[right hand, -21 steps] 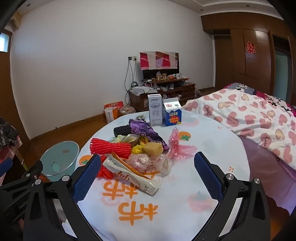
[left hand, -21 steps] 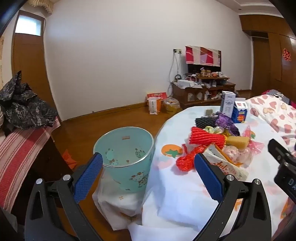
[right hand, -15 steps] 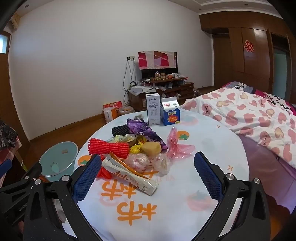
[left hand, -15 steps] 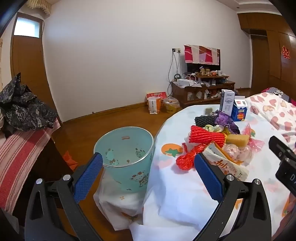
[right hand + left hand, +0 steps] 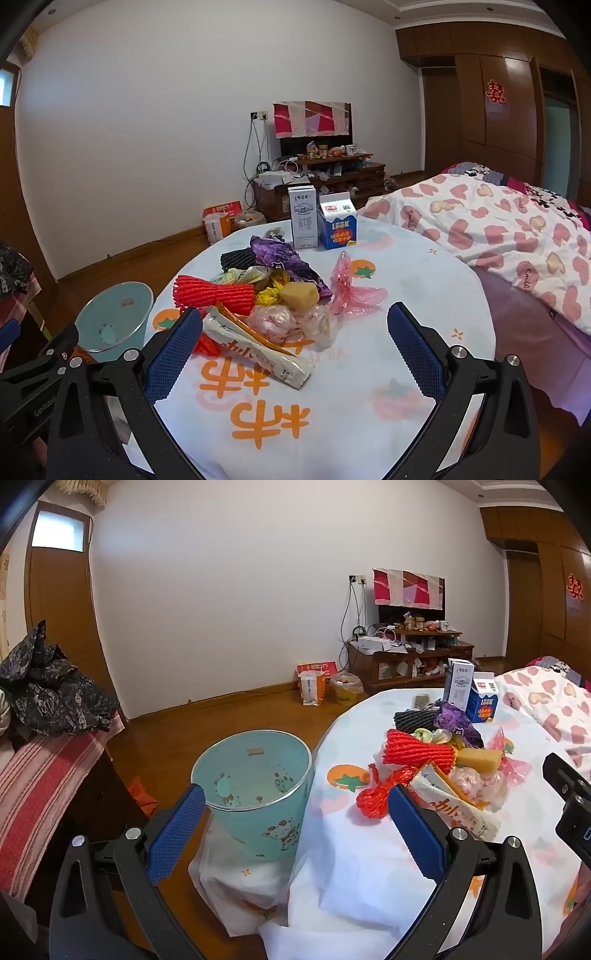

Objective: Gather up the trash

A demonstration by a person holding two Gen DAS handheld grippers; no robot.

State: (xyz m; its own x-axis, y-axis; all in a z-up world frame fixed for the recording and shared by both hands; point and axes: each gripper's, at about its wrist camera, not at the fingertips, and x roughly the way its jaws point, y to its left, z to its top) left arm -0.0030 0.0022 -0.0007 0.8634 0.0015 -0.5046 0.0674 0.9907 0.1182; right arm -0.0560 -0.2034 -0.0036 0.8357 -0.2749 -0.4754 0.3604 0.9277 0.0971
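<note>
1. Left gripper (image 5: 295, 823) and right gripper (image 5: 291, 338): both spread wide, holding nothing.
2. One teal bin (image 5: 255, 790) stands at the table's (image 5: 369, 417) nine o'clock.
3. Two cartons (image 5: 321, 221) at twelve o'clock.
4. Trash heap (image 5: 258, 291) mid-table: perhaps ten pieces, overlapping.

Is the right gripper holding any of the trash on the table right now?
No, the right gripper is open and empty, hovering short of the long white snack wrapper in the pile.
</note>
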